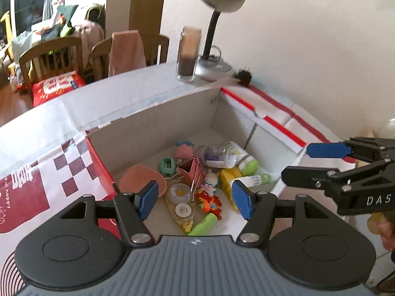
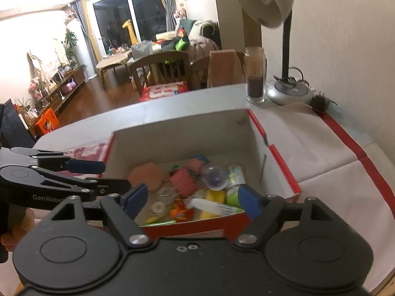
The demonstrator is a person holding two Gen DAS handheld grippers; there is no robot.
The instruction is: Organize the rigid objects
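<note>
An open cardboard box (image 1: 160,128) with red edges stands on the table and holds several small items. Among them are a pink round dish (image 1: 138,180), a teal sharpener (image 1: 167,165), a clear correction tape (image 1: 181,203), a green marker (image 1: 202,225), a yellow carton (image 1: 228,178) and a toppled bottle (image 1: 229,155). My left gripper (image 1: 195,198) hovers open above the box's near side with nothing between its pads. My right gripper (image 2: 193,201) hangs open over the box's (image 2: 185,140) red front rim, also empty. Each gripper shows in the other's view: the right gripper (image 1: 311,162), the left gripper (image 2: 108,175).
A desk lamp (image 2: 286,49) and a tall glass jar (image 2: 255,76) with dark contents stand behind the box near the wall, with a black plug (image 2: 321,103) beside them. Wooden chairs (image 1: 51,59) stand past the table's far edge. The box's flaps (image 1: 37,172) lie spread outward.
</note>
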